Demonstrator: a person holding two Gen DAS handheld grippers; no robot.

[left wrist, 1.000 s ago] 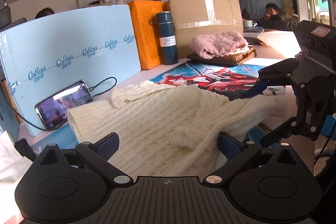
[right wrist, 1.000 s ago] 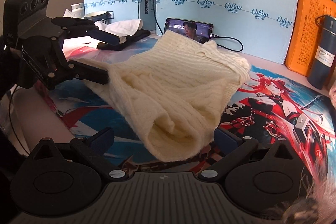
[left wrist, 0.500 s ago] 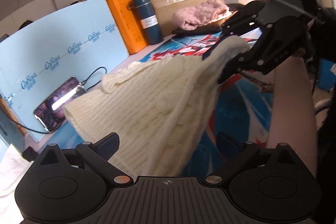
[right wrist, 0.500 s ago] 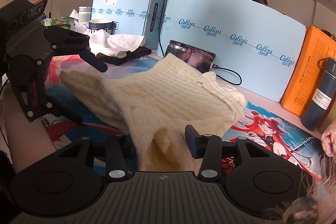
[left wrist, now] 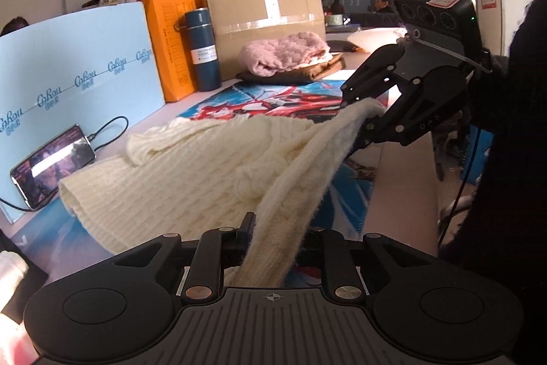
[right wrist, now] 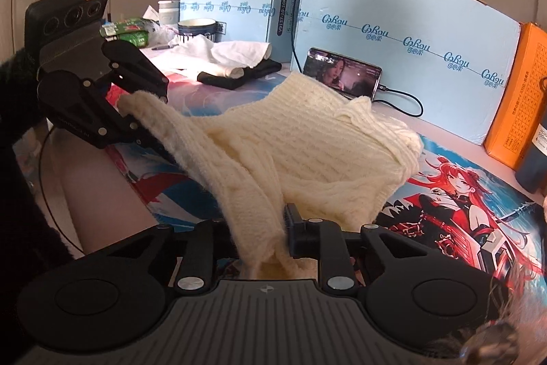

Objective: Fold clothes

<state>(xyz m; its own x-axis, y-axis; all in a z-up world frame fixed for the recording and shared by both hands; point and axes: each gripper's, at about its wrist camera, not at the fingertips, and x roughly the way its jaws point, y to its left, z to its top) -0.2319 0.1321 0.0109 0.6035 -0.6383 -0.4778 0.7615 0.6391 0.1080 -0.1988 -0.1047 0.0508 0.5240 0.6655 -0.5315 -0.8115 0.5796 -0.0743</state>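
Note:
A cream cable-knit sweater (left wrist: pixel 191 173) lies across the printed mat, its far part resting flat and its near edge lifted. My left gripper (left wrist: pixel 273 238) is shut on that edge close to the camera. In the same view, my right gripper (left wrist: pixel 367 115) pinches the other end of the edge, up at the right. In the right wrist view the sweater (right wrist: pixel 307 146) runs from my right gripper (right wrist: pixel 263 238), shut on the knit, to the left gripper (right wrist: pixel 136 106) at the left. The held strip hangs taut between the two.
A phone (left wrist: pixel 51 166) leans on the blue foam board (left wrist: pixel 78 74) behind the sweater. Orange box (left wrist: pixel 171 47), blue bottle (left wrist: pixel 203 48), cardboard box (left wrist: pixel 266 16) and a pink knit (left wrist: pixel 287 53) stand further back. White clothes (right wrist: pixel 236 57) lie at the left. People sit behind.
Both grippers stood open a second ago. The right one closed on the sweater's edge first, then the left, and the edge now hangs lifted between them.

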